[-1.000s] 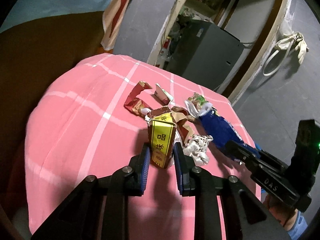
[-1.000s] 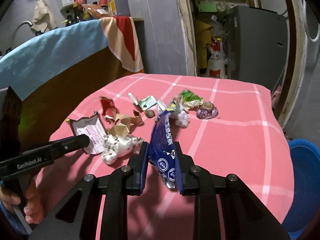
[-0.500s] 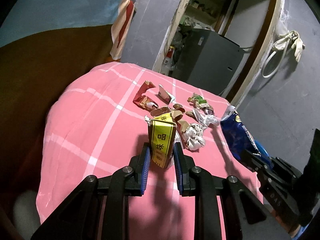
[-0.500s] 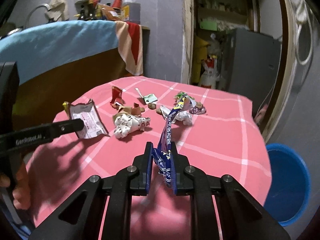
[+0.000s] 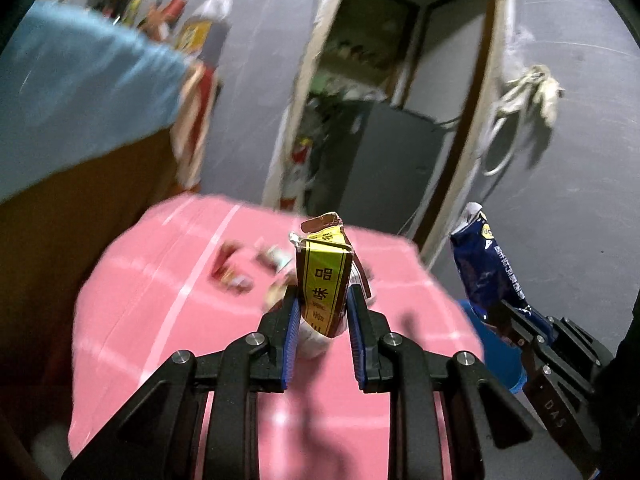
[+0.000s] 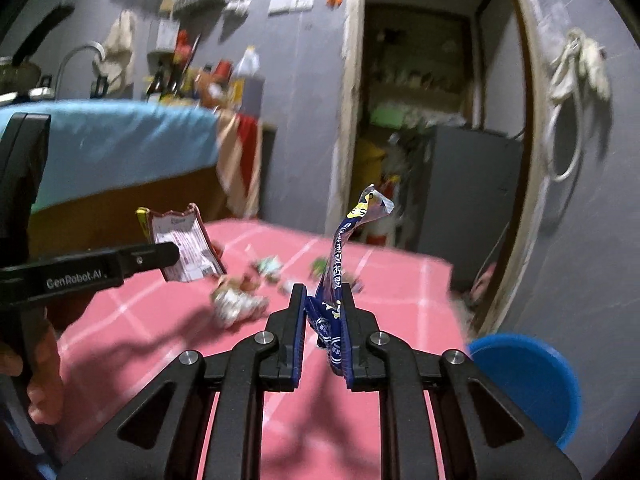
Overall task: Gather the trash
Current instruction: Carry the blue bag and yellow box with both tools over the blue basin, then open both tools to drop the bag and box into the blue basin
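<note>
My left gripper [image 5: 322, 304] is shut on a yellow and brown snack wrapper [image 5: 325, 276] and holds it upright above the pink checked tablecloth [image 5: 168, 312]. From the right wrist view the same wrapper [image 6: 188, 250] shows its white back. My right gripper [image 6: 323, 300] is shut on a blue snack wrapper [image 6: 340, 264], lifted above the table; it also shows at the right of the left wrist view [image 5: 486, 268]. Several more wrappers lie on the cloth, among them a crumpled white one [image 6: 236, 304] and a red one [image 5: 226, 264].
A blue bin [image 6: 528, 380] stands on the floor beyond the table's right edge. A cabinet draped with a blue cloth [image 6: 116, 144] is on the left. A doorway with a grey appliance [image 6: 472, 188] lies behind the table.
Both grippers have risen and pulled back from the table, each carrying its wrapper higher. The views now tilt up toward the wall and the doorway.
</note>
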`<action>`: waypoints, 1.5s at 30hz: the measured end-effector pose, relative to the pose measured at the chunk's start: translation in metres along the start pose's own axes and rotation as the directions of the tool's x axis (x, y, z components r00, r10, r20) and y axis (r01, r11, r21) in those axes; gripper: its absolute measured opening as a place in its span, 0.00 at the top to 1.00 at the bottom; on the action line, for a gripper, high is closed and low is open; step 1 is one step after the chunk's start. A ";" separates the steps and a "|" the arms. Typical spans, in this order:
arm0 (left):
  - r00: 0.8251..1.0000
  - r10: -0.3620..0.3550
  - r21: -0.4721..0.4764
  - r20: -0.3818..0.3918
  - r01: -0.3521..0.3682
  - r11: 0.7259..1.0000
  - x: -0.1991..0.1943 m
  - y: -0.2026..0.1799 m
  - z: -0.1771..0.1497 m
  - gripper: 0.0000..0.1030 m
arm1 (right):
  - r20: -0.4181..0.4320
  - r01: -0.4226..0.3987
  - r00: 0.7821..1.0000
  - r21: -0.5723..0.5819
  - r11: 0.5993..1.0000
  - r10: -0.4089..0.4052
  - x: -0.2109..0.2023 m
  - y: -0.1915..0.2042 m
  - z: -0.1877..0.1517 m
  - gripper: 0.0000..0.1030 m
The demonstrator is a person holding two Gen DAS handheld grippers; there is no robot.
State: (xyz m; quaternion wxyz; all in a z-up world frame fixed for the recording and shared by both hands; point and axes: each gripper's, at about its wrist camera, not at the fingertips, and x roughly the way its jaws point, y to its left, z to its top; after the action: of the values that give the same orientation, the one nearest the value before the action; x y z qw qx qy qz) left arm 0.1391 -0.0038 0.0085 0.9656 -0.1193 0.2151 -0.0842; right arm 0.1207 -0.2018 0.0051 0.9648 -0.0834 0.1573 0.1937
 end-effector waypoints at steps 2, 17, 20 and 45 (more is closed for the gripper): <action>0.998 -0.037 0.031 0.048 0.036 0.999 0.001 -0.017 0.008 0.81 | 0.051 0.032 0.998 0.004 0.999 -0.033 -0.010 -0.008 0.007 0.87; 0.919 -0.331 0.159 0.212 0.302 0.940 0.043 -0.153 0.039 0.81 | 0.263 0.335 0.907 0.020 0.942 -0.328 -0.071 -0.105 0.031 0.87; 0.914 -0.365 0.180 0.178 0.334 0.925 0.058 -0.178 0.031 0.81 | 0.239 0.370 0.899 0.033 0.928 -0.367 -0.073 -0.125 0.023 0.87; 0.881 -0.305 0.085 -0.362 0.357 0.930 0.214 -0.221 -0.043 0.80 | -0.188 0.344 0.936 0.295 0.892 -0.299 -0.013 -0.224 -0.072 0.86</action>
State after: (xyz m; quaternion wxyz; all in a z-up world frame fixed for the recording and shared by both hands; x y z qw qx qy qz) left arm 0.2870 -0.2696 -0.0554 0.8907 -0.0651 0.3493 -0.2835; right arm 0.1796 -0.4264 -0.0360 0.9707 0.0377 0.2373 -0.0034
